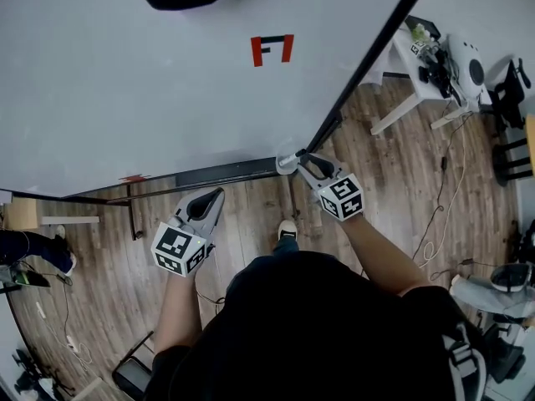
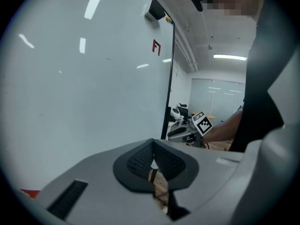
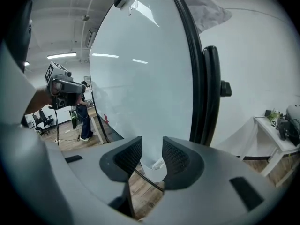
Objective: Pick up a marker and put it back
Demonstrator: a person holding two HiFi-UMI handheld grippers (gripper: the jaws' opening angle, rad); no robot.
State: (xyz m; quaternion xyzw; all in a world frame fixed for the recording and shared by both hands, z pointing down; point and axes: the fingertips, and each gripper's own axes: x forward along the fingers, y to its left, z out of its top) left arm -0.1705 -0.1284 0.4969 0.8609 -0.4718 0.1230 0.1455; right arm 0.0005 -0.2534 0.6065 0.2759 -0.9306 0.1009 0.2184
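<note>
The right gripper (image 1: 303, 159) stands with its jaws apart at the right end of the long dark tray (image 1: 226, 174) under the big white whiteboard (image 1: 167, 82). A pale, whitish marker (image 3: 158, 164) lies there in the gap between the pads, pressed by neither. The left gripper (image 1: 219, 192) hangs nearer, jaws together, empty. I judge the marker is back in place; only drawing away is left.

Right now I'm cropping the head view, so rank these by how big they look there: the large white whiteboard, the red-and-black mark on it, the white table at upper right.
1. The large white whiteboard, by far.
2. The white table, though it stands farther from the camera.
3. The red-and-black mark, smallest.
</note>
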